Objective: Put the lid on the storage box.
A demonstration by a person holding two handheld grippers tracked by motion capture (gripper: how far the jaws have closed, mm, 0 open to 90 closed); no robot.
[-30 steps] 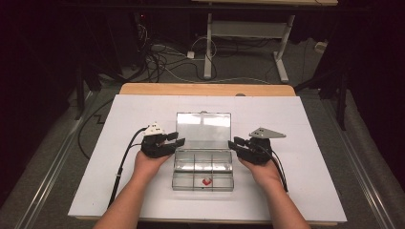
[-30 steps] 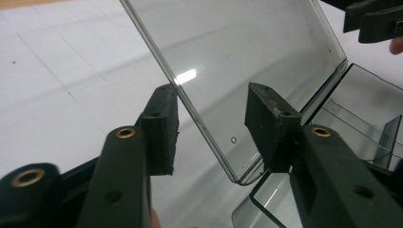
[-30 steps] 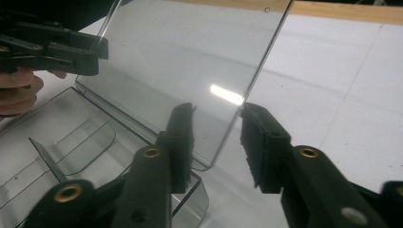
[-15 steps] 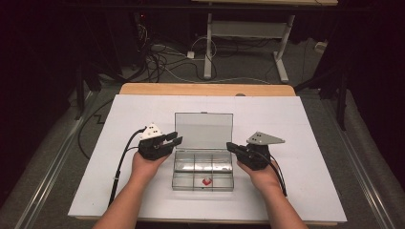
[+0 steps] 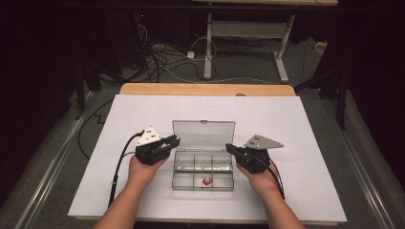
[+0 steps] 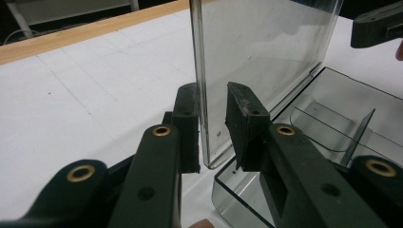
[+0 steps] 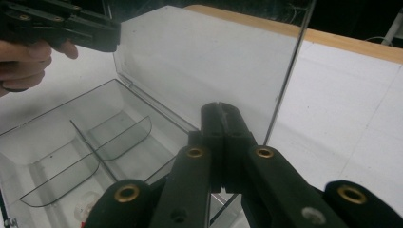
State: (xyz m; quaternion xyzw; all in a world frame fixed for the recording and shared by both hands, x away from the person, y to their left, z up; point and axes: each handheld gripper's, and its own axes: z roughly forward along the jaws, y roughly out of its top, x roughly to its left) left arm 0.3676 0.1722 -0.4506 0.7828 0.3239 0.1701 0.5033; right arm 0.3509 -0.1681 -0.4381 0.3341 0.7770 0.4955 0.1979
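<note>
The upright lid (image 6: 266, 52) is standing between the left gripper's (image 6: 211, 126) parted jaws, while the right gripper's (image 7: 223, 142) jaws are sitting closed beside its other edge

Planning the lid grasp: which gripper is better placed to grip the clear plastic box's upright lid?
Probably left. The left gripper has open jaws straddling the upright clear plastic lid at its edge; the right gripper is shut, nothing between its jaws.
</note>
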